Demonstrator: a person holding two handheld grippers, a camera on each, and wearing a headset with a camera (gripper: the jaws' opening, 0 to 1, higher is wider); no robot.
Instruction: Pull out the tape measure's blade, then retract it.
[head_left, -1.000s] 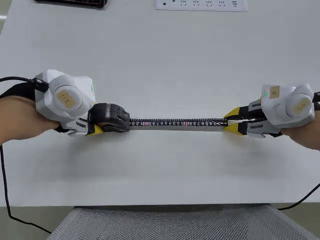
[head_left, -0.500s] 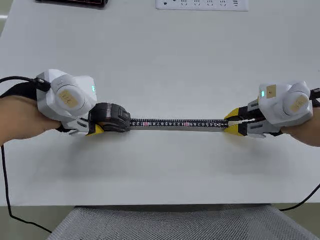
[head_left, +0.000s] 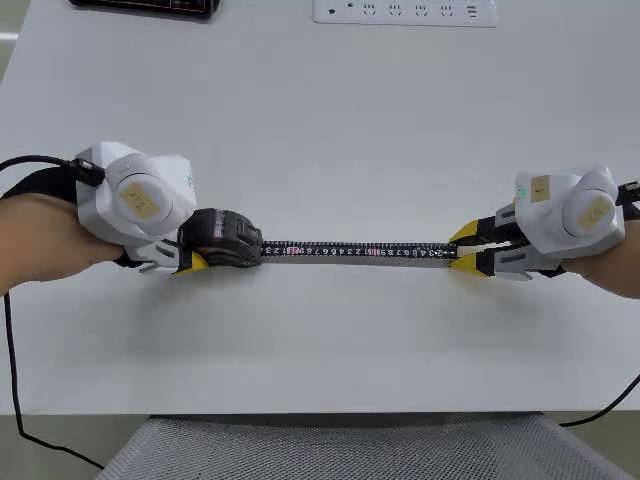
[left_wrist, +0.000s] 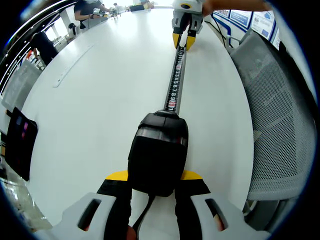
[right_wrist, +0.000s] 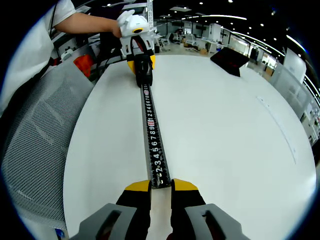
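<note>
A white table takes up most of the head view, with the grey mesh seat of a chair tucked against its near edge. At the far edge lie a white power strip and, off to the left of it, a dark flat device cut off by the picture's top

The left gripper is near the table's left side, held in a hand, with a black cable running away from its back end. Its yellow-tipped jaws are closed around the black tape measure, gripping the body from both sides; in the left gripper view the body sits squarely between the two tips, its mouth pointing away from the gripper. The right gripper is well apart from it, near the table's right side, facing the left one

The blade is drawn out of the tape measure and stretches in a straight line between the two grippers, just above or on the table top; which, I cannot tell. Its printed numbers face up. The right gripper's jaws are pressed together on the blade's free end, and in the right gripper view that end lies right between the yellow tips, with the strip running straight ahead to the tape measure in the other gripper
</note>
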